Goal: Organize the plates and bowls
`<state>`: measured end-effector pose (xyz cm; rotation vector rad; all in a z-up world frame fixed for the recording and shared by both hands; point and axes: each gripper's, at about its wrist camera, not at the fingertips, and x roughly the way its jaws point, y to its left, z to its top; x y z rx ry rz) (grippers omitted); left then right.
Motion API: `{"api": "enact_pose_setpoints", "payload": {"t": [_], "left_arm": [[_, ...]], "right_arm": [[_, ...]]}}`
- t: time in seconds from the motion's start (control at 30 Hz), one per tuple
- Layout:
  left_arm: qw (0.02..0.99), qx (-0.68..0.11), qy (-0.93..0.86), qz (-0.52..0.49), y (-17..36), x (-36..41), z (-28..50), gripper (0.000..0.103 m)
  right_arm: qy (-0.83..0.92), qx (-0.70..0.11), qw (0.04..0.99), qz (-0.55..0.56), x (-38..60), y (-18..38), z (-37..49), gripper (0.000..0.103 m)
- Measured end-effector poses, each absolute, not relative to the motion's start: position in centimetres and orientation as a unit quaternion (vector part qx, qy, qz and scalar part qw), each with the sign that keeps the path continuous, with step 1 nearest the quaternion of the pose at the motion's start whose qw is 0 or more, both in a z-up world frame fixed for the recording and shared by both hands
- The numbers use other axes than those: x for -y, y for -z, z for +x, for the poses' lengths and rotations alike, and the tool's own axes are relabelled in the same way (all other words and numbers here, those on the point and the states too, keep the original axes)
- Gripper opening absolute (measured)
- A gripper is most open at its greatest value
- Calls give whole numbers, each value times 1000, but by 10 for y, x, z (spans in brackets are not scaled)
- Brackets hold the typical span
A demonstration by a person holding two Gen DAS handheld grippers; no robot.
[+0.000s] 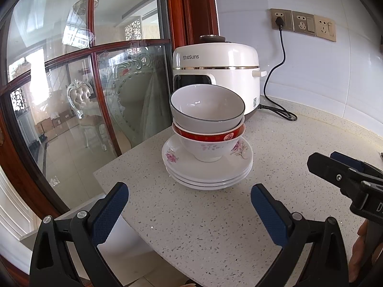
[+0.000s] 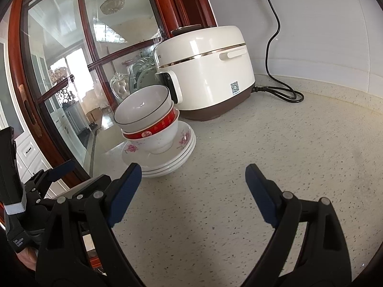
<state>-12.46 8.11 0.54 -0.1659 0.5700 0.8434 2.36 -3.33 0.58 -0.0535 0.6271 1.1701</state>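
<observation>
Stack of dishes near the left edge of the tabletop (image 1: 299, 167). A grey bowl (image 1: 207, 106) sits tilted inside a red-banded bowl (image 1: 208, 143), which stands on a pile of flowered plates (image 1: 208, 169); the pile appears to hold three plates. Both pairs of tongs stand short of the stack: the left tongs (image 1: 189, 198) with jaws wide apart and nothing between them, the right tongs (image 2: 192, 179) likewise apart and empty, aimed at bare tabletop to the right of the plates. Judged from this layout, the stacking looks largely done, or a regrasp is about to begin. If the grey bowl is to be levelled, the next move calls for a grip on its rim without tipping the pile. Just behind the stack stands a white rice cooker (image 1: 222, 69), its cord (image 1: 277, 71) running to wall sockets (image 1: 304, 25). A glass door (image 1: 83, 83) borders the tabletop's left edge, leaving little room on that side.
</observation>
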Motion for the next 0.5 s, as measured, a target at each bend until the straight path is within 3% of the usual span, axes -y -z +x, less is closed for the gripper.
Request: {"api": "enact_pose_setpoints", "payload": {"t": [0.5], "left_arm": [[870,-273,-402,-78,-5,-82,-125,103]], "right_arm": [[-547,-291,784,-33,31,-5,21,90]]}}
